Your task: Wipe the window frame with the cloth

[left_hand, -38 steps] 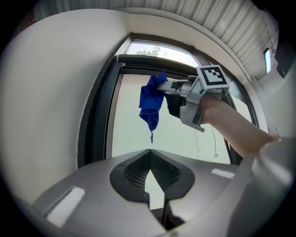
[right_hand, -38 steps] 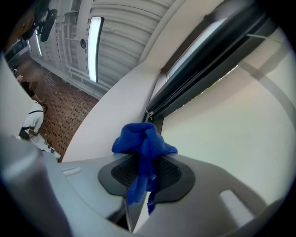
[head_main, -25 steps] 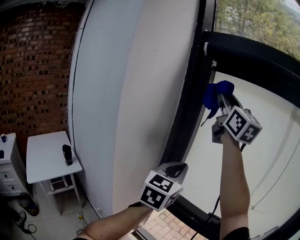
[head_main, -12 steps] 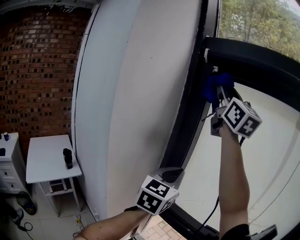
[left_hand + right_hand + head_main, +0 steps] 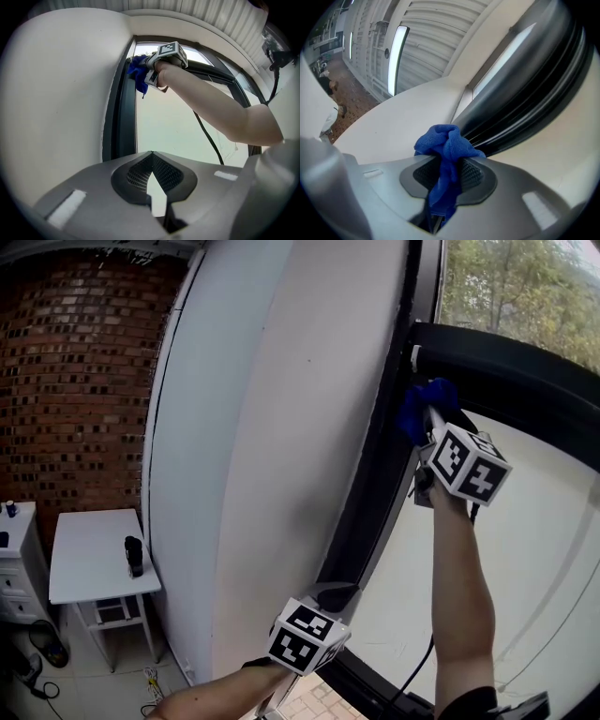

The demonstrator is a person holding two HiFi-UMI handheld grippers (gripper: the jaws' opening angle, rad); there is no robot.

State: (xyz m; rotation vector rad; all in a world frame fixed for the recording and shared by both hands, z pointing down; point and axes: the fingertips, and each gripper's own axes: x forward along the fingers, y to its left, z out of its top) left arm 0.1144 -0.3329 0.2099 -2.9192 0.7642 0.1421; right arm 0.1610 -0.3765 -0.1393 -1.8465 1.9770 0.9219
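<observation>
At upper right of the head view, I'm wiping the window frame [image 5: 373, 486] near its top corner — the right gripper [image 5: 446, 180] is clenching the blue cloth [image 5: 446, 140], bunched ahead of its jaws against the frame. Next, I judge, a steady drag along it. The left gripper [image 5: 152, 174] is idling, closed, empty.

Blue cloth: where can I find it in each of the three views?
Head view: blue cloth upper right, against the dark window frame.
Left gripper view: blue cloth above centre, slightly left.
Right gripper view: blue cloth at centre, clamped in the right gripper.
Shared landmark: the dark window frame.
</observation>
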